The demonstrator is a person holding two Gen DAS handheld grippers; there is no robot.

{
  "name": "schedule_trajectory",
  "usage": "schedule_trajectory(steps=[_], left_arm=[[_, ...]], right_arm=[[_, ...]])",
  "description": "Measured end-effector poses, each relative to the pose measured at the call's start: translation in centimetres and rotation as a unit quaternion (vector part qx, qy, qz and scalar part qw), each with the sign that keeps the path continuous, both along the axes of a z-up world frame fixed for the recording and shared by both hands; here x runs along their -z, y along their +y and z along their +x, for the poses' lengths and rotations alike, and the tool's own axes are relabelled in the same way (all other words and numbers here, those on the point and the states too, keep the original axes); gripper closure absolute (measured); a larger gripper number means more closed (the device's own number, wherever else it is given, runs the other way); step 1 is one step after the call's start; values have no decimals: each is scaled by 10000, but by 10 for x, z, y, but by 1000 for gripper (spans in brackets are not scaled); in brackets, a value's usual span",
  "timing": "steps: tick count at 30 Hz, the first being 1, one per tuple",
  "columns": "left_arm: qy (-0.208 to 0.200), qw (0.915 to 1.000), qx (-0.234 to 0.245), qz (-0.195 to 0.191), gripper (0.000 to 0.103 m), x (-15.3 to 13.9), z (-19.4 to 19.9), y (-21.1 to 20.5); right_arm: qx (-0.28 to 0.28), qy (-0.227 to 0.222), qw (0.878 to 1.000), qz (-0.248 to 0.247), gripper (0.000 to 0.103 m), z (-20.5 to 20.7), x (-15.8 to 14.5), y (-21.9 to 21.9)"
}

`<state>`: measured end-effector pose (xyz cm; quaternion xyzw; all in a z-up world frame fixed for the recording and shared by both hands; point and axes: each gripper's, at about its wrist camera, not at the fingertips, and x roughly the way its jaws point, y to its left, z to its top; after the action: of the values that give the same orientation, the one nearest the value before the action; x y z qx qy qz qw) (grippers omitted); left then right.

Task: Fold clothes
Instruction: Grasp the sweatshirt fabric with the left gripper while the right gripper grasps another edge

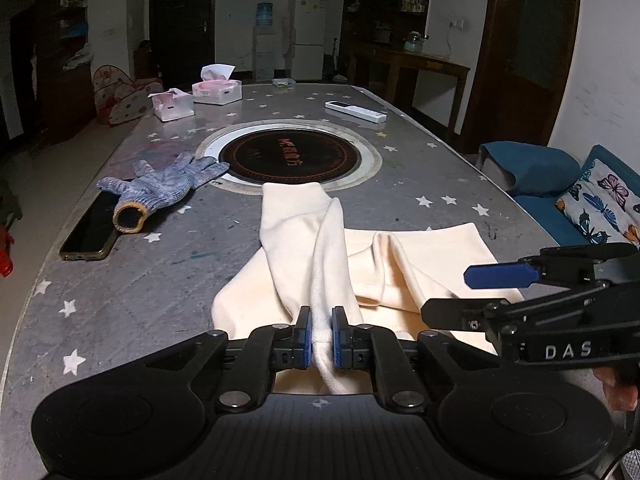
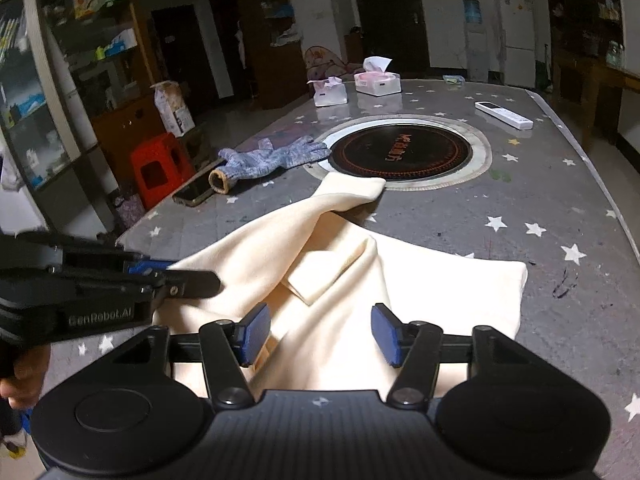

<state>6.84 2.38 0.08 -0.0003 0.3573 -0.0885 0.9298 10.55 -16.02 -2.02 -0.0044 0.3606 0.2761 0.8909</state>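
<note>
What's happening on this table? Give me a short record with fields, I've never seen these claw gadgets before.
surface: grey star-patterned table with a round black cooktop set in its middle
garment: cream garment, partly bunched, one end reaching the cooktop rim
left claw: shut on a fold of the garment
right claw: open above the cloth, gripping nothing
other items: knit glove, phone, two tissue boxes, remote
</note>
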Motion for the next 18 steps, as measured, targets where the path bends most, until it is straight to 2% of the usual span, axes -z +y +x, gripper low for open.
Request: schedule_trajectory(steps=[8,12,18], left_arm=[[-35,10000,-78,16,92,-2,-7,5],[-57,9999,-119,33,92,-3,-12,9],[-60,9997,-256,18,93,-2,-24,21]], right_arm=[[-195,107,9996,-174,42,6,4,17],[-324,175,9985,-395,54,10,11,29],[-420,193,9964,-713,83,8,20,33]])
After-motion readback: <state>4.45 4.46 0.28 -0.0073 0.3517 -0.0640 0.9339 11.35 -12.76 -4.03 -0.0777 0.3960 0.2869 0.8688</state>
